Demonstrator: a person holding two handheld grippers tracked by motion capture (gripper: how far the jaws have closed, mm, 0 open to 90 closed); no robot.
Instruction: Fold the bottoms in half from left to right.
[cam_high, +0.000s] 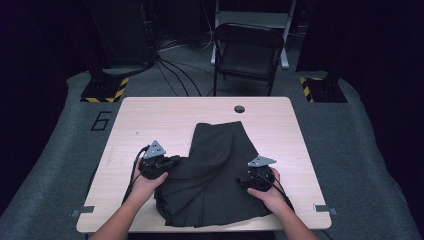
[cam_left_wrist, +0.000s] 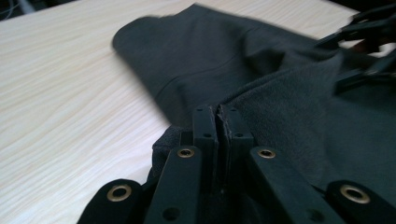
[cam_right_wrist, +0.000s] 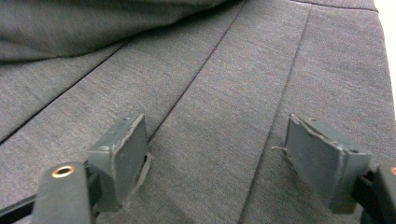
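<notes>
Closest to the lens, in the left gripper view, my left gripper (cam_left_wrist: 218, 122) is pinching its two black jaws together on a fold of the dark grey skirt (cam_left_wrist: 261, 79). Cloth is bunching up around the pads, and the fuzzy underside of the raised edge is showing just to the right of them. No gap is showing between the jaws apart from the thin layer of fabric.

From the high view I am holding that left gripper (cam_high: 172, 162) at the skirt's left edge, about halfway along the garment. The skirt (cam_high: 210, 175) is lying on the light wooden table (cam_high: 150, 115), with its narrower end pointing away from me and its wide pleated hem spreading toward my side, close to the near edge. My left hand (cam_high: 147, 182) is wrapping the gripper body from behind.

I am keeping my right gripper (cam_high: 245, 181) over the right part of the skirt, near the hem. In the right gripper view its jaws are standing wide apart (cam_right_wrist: 217, 149), gripping nothing, with pleats of the skirt (cam_right_wrist: 224, 79) running between and beyond them. Whether the pads are resting on the cloth I cannot tell.
</notes>
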